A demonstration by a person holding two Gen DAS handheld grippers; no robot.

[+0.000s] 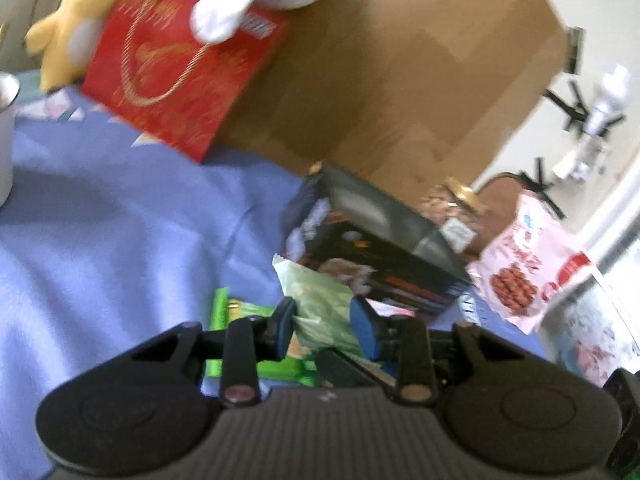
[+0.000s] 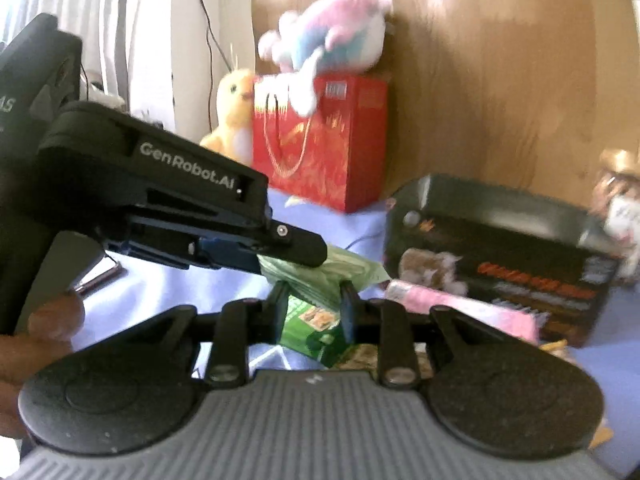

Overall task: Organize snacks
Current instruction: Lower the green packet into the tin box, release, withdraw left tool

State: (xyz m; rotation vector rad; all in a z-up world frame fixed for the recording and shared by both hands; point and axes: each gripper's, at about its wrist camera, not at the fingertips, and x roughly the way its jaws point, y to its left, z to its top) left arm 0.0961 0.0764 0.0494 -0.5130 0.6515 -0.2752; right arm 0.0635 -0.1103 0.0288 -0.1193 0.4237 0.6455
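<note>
My left gripper [image 1: 323, 325] is shut on a pale green snack bag [image 1: 320, 300] and holds it above the blue cloth; from the right wrist view the left gripper [image 2: 288, 258] pinches that same bag [image 2: 332, 276]. My right gripper [image 2: 313, 312] has its jaws partly closed around a green snack box [image 2: 316, 332]; contact is unclear. A bright green packet [image 1: 240, 320] lies under the left gripper. A black snack box [image 1: 372, 248] [image 2: 500, 260] stands to the right, a pink wafer pack [image 2: 460, 308] in front of it, and a pink sausage bag [image 1: 528, 264] beside it.
A red gift bag [image 1: 180, 68] [image 2: 320, 140] with plush toys [image 2: 328, 40] stands against a large cardboard box [image 1: 400, 72]. A white cup [image 1: 6, 132] is at the left edge. A brown-wrapped jar [image 1: 452, 204] sits behind the black box.
</note>
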